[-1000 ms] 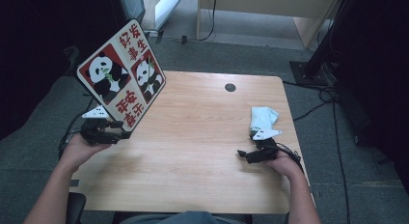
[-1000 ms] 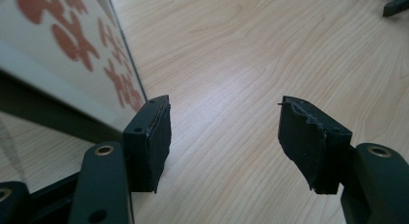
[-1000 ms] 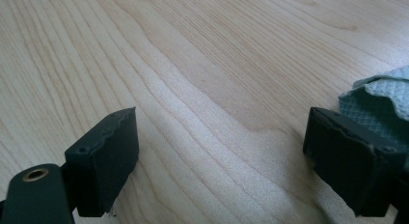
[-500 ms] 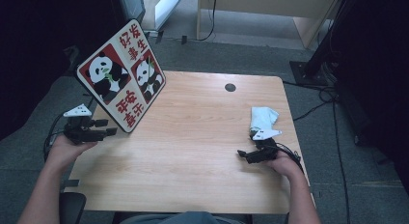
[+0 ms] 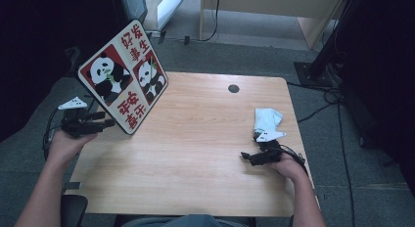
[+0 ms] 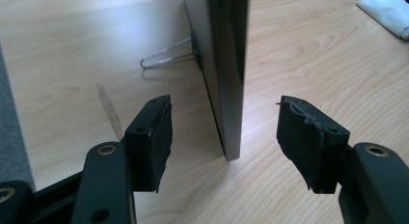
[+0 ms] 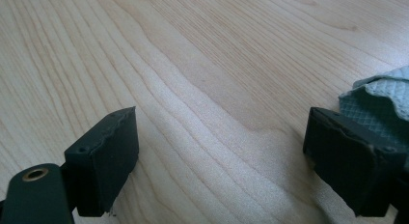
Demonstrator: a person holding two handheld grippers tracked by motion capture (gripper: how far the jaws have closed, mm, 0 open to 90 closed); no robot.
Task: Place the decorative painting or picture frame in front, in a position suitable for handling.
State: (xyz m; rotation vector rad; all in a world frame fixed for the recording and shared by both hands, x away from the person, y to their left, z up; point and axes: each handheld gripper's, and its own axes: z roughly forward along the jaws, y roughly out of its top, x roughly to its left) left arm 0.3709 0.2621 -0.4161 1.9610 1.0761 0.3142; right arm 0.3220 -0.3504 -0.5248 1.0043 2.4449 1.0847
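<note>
Black left gripper (image 6: 224,142) wide apart beside panda board (image 6: 223,64) edge.

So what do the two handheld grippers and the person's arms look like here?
Both the left gripper and the right gripper are black, with two blocky padded jaws and brass-coloured rivets. Each carries a grey three-cornered plate and trails a black cable. The forearms are bare, with no sleeves visible.

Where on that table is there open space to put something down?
The widest bare stretch of the table runs between the panda sign at the left rear and the white cloth near the right edge. The rear right, around the round hole, is free too. It is tighter where the left gripper meets the sign, and where the right gripper rests.
</note>
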